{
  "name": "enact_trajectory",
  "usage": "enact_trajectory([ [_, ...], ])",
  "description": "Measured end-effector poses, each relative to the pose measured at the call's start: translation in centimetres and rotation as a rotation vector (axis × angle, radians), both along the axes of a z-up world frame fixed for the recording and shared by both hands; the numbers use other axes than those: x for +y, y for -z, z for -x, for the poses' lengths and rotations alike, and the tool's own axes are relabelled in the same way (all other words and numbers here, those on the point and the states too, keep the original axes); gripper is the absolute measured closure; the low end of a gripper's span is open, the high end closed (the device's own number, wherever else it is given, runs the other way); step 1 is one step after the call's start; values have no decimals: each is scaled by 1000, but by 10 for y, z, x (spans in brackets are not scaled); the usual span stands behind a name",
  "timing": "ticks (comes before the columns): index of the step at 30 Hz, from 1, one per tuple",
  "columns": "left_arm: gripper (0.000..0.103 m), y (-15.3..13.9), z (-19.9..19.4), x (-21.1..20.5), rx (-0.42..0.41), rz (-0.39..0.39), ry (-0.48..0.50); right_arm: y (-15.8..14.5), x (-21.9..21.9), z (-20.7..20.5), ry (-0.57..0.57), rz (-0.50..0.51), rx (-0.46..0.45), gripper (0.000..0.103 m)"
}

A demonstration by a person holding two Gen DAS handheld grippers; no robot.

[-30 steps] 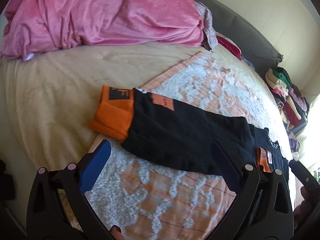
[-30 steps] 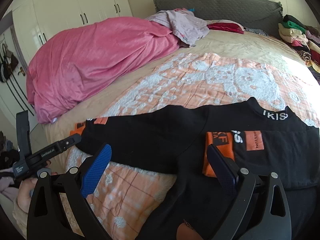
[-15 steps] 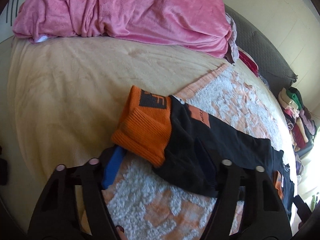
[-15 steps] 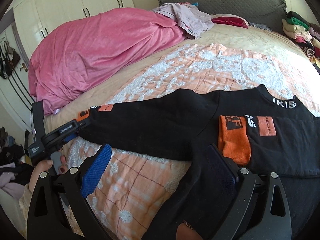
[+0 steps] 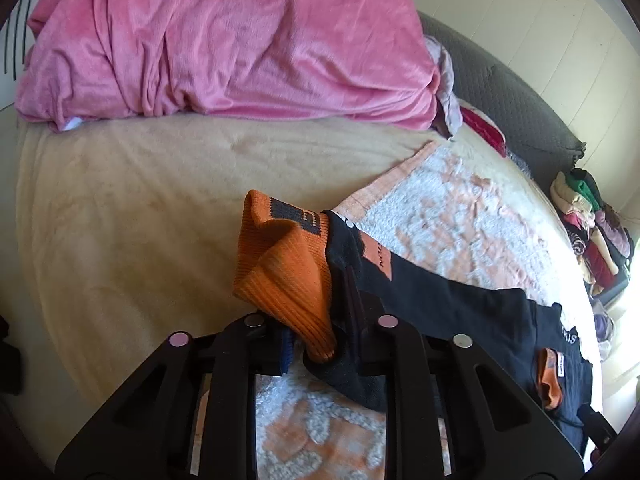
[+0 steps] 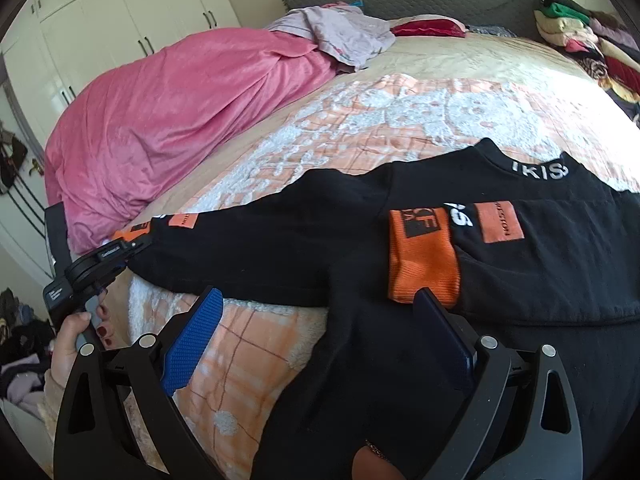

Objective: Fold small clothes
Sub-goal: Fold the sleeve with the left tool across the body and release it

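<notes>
A small black long-sleeved top with ribbed orange cuffs and orange patches lies spread on a fluffy orange-and-white patterned blanket near the front edge of the bed, collar toward the headboard. Judging by how it lies, the fold is only partly under way: one sleeve is already laid across the chest, its orange cuff resting flat on the black body, while the other sleeve stretches out straight to the side, not yet brought in. The left gripper has just been closing, and its jaws now pinch the outer sleeve end, the orange cuff bunched and lifted between them with a bit of black fabric caught alongside. The right gripper hovers over the lower body of the top with its jaws spread wide and nothing between the blue pads; it holds nothing. What seems left is carrying the gripped sleeve over onto the body, then folding the body itself in half. A crumpled pink blanket and a stack of folded clothes sit well apart from the work.
</notes>
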State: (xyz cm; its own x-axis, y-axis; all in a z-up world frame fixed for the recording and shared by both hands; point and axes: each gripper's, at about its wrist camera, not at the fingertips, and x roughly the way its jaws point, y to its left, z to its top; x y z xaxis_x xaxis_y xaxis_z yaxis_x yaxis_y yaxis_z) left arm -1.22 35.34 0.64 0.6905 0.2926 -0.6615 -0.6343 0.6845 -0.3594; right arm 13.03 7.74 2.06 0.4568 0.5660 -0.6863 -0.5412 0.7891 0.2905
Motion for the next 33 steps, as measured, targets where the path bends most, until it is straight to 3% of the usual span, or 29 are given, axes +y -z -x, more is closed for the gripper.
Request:
enact_trajectory([
  [4,98,-17,-1,-8,-28,-54,0,0,-15,-2,28,-20,9,8],
  [8,99,-38,-8,-25,-96,-28,88,-3,-32,-4,59,-43,7,8],
  [18,100,-89,-29,-100,-219,-62,289,-12,-90,-6,181,-102,0,8],
  [26,100,-102,-58,-164,-237,-67,455,-19,-137,-7,284,-143,-17,8],
  [33,100,-97,-85,-213,-211,-60,565,-21,-182,-5,410,-129,-59,8],
])
